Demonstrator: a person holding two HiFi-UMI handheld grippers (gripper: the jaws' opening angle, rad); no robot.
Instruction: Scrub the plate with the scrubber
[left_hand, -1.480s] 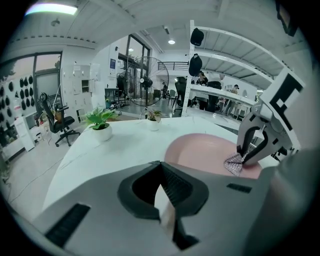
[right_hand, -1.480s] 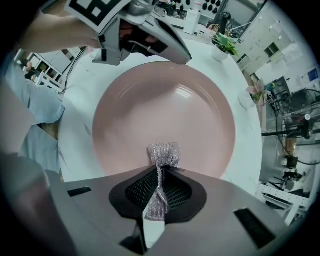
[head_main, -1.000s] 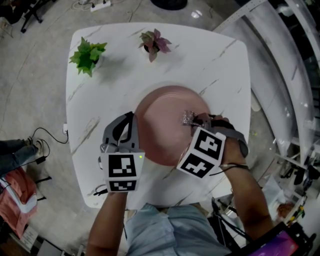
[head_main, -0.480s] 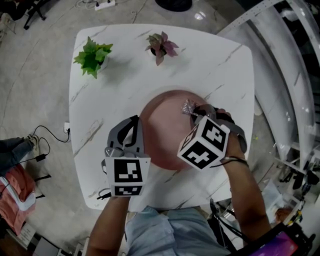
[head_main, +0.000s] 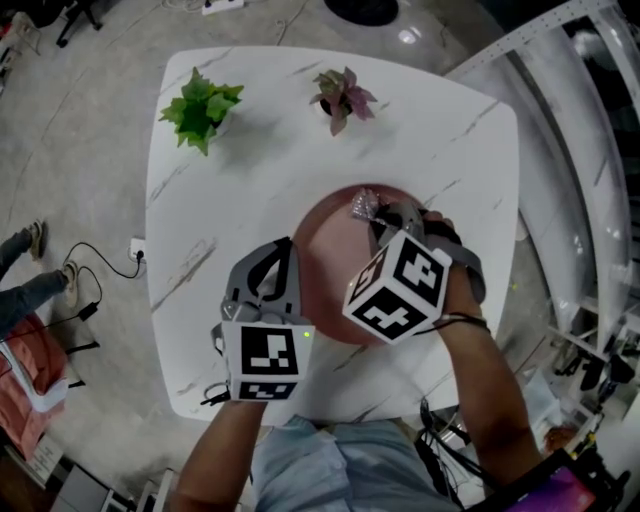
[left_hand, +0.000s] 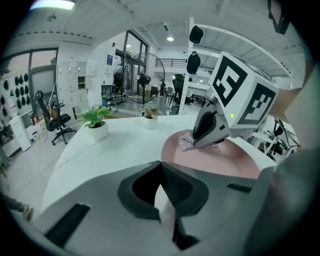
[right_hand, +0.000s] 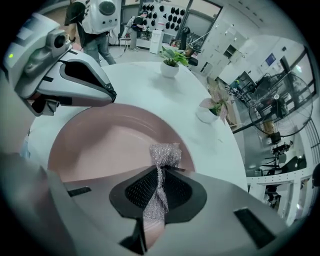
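Observation:
A round pink plate (head_main: 325, 235) lies on the white marble table (head_main: 250, 190). My right gripper (head_main: 374, 222) is shut on a silvery mesh scrubber (head_main: 362, 205), which presses on the plate's far part near the rim. In the right gripper view the scrubber (right_hand: 164, 155) sticks out past the shut jaws over the plate (right_hand: 100, 145). My left gripper (head_main: 290, 262) sits at the plate's left rim, shut on it; a pale sliver shows between its jaws (left_hand: 161, 172). In the left gripper view the right gripper (left_hand: 196, 144) holds the scrubber (left_hand: 185, 142) on the plate (left_hand: 220, 160).
A green potted plant (head_main: 203, 108) and a pink-leaved potted plant (head_main: 343, 98) stand at the table's far side. The table's front edge is near my arms. A person's leg (head_main: 30, 290) and cables are on the floor at the left. People stand in the background (right_hand: 92, 25).
The right gripper has carried the scrubber across the plate toward its far rim and a little left. The left gripper has stayed at the plate's left rim.

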